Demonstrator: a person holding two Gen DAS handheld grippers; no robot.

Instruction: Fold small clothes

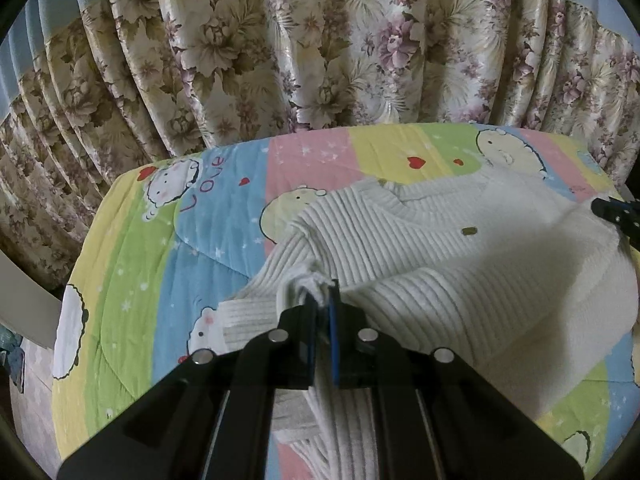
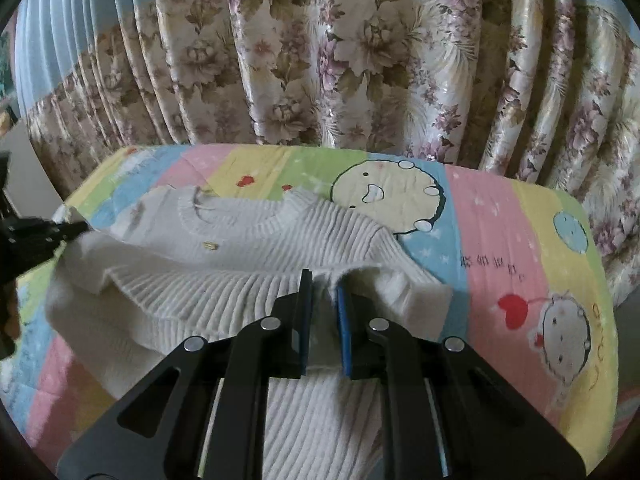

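- Left wrist view: floral curtain (image 1: 320, 40) fills twelve o'clock, and the cartoon quilt (image 1: 132, 240) shows "Love" lettering at nine o'clock, unseen from the other side.
- Right wrist view alone shows the white ribbed sweater (image 2: 248, 248) with its round neckline at eleven o'clock, lying mid-quilt.
- Left gripper (image 1: 324, 300) is clamped on a bunched sweater edge; the other claw's tip peeks in at three o'clock.
- Right gripper (image 2: 324, 288) pinches the knit hem tight.
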